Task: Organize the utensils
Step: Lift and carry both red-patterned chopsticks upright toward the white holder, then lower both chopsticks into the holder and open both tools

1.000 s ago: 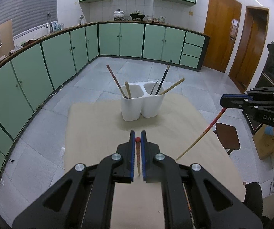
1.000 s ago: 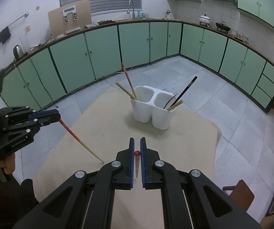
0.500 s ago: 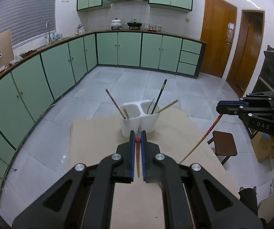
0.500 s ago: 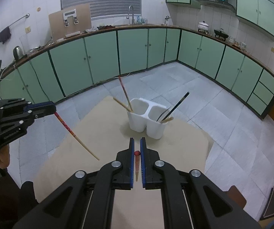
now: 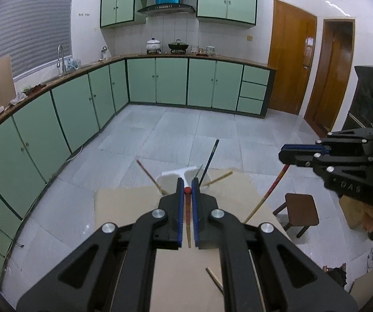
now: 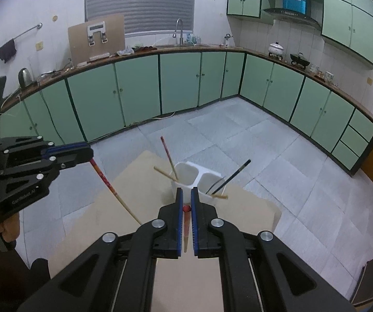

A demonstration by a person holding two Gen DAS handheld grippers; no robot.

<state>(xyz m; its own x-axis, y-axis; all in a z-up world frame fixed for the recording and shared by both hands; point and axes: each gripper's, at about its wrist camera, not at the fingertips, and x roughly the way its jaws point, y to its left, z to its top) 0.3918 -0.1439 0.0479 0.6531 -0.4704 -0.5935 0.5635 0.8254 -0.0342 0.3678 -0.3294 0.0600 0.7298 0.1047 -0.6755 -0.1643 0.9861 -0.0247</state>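
The left hand-held gripper (image 5: 186, 195) is closed on a red-topped chopstick (image 5: 187, 215), held near its thick end, tip hanging down above the worktop (image 5: 124, 208). Ahead stands the white holder (image 6: 186, 171), two compartments, sticks leaning in both. The right hand-held gripper (image 6: 185, 200) pinches a matching chopstick (image 6: 186, 230) the same way. These look light, stiff and smooth; a pinch near the top probably lets them swing, so they should drop in tip first. Another stick (image 5: 213, 277) lies on the worktop.

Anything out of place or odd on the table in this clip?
One loose chopstick lies flat on the table, outside the white holder. Each gripper, left and right, grips a red-tipped chopstick.
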